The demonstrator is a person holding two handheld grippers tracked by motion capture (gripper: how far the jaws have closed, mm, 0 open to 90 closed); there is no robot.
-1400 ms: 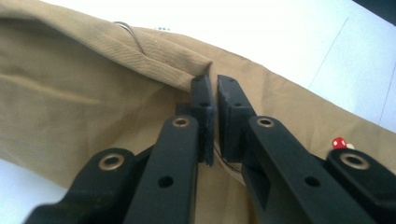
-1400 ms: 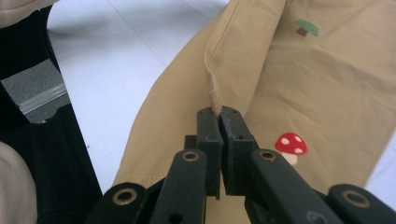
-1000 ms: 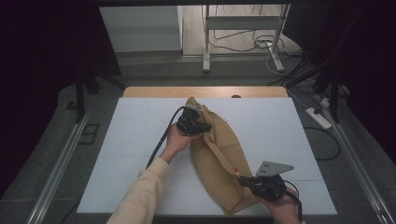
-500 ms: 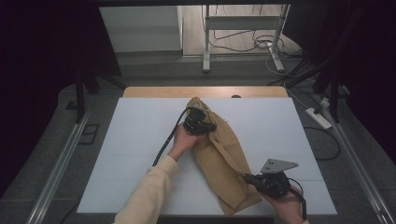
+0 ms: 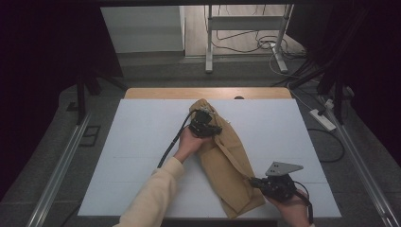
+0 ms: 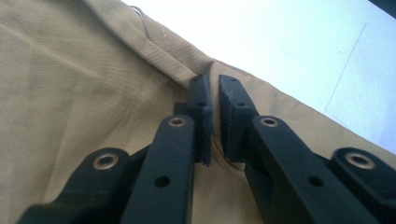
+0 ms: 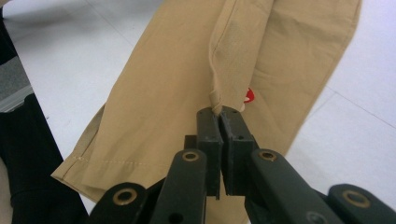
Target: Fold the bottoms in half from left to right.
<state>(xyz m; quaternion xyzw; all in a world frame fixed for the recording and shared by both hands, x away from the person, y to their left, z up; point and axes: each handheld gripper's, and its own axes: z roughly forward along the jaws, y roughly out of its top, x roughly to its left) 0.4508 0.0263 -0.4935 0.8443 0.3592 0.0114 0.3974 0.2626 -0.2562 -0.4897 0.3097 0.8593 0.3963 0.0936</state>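
Now we have tan trousers (image 5: 227, 163) half-folded on bench (image 5: 142, 142); right tongs (image 7: 220, 122) clamp fold ridge, left tongs (image 6: 212, 95) nearly closed, cloth grip unclear. Flattening, final fold left.

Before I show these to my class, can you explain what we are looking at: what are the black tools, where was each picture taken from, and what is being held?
A person stands at a white table holding a two-jaw black clamp tool in each hand. The high view looks down from above; the other two come from cameras riding on each tool. A tan garment lies on the table. The left gripper is nearly closed at a seam, a slim gap between its jaws. The right gripper is shut on a raised fold of the garment.
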